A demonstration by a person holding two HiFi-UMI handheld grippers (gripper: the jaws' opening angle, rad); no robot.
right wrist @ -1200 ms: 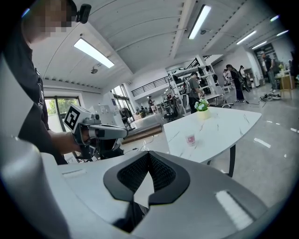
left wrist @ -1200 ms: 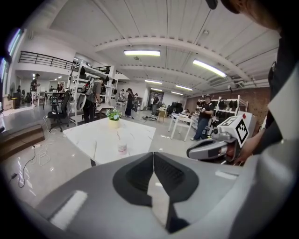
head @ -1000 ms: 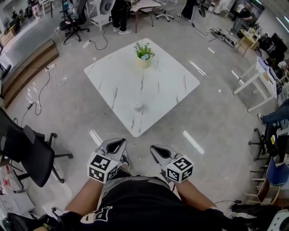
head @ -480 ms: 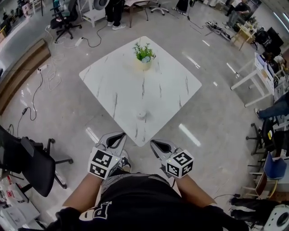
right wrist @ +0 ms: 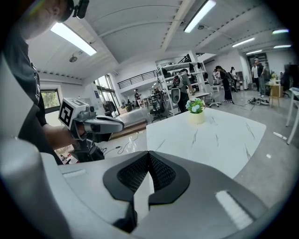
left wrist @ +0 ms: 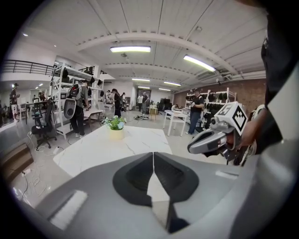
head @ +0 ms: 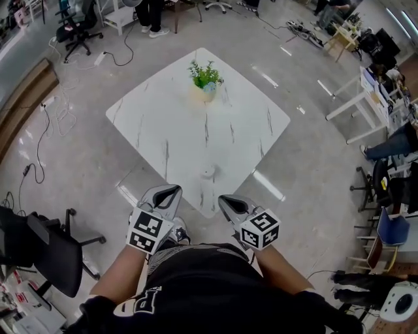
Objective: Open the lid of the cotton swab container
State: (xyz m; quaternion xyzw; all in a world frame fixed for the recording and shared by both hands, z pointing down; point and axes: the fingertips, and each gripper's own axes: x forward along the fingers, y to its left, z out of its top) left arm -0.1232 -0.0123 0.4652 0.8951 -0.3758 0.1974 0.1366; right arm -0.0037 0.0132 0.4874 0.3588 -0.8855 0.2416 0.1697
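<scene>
Stands on the glossy floor (head: 313,163) facing the near corner of a white, marble-patterned tabletop (head: 163,124). Holds the left claw (head: 174,189) and the right claw (head: 224,199) low in front of the body, side by side but apart, one on each side of that corner in the head view. Keeps both short of anything on the tabletop.

Has the left claw fully closed, pads meeting along a thin seam, with nothing gripped. Has the right claw closed the same way, dark ribbed pads pressed together, likewise empty.

Looks down on the cotton swab container (head: 208,172), a small round white thing sitting alone on the tabletop near that corner, lid detail too small to make out. Touches it with neither claw.

Sees a potted plant (head: 204,79) with green leaves and pale flowers upright near the far corner, well apart from the container. Passes a black office chair (head: 46,251) on the left. Shares the room with people (head: 150,13) standing far off among desks and shelving.
</scene>
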